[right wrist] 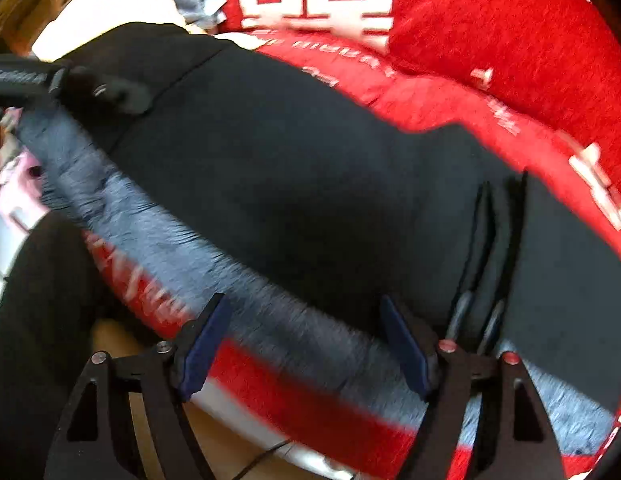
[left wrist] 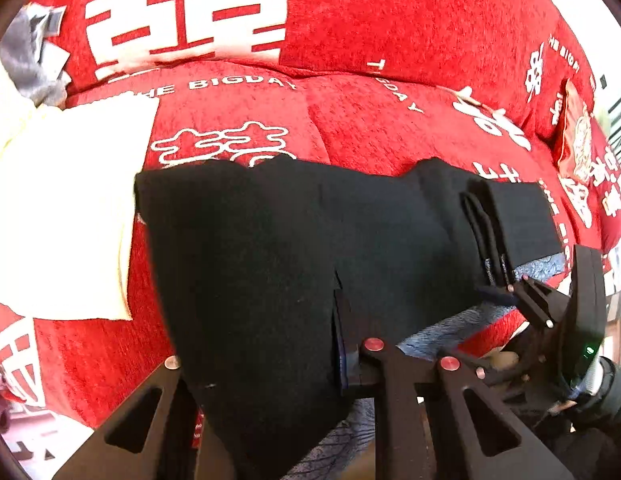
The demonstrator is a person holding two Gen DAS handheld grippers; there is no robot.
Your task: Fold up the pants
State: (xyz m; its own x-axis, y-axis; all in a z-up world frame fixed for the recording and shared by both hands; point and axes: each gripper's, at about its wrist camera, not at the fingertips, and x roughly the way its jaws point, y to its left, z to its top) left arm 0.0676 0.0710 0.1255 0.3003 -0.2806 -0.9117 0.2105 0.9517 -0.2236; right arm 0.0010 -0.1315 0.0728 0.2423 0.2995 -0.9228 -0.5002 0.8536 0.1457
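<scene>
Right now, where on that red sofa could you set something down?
The bare red cushion behind the black pants, right of the cream cloth. The front edge is crowded with pants and both claws.

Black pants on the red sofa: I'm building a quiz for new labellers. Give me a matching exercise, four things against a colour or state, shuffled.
Things:
1. black pants
2. sofa cover
3. left tool
4. right tool

States:
A. jaws apart, nothing between the pads
B. red with white lettering
C. shut on the pants' near edge
D. spread flat across the seat, grey lining showing at the edge

Pairs: 1-D, 2-B, 3-C, 4-A
</scene>
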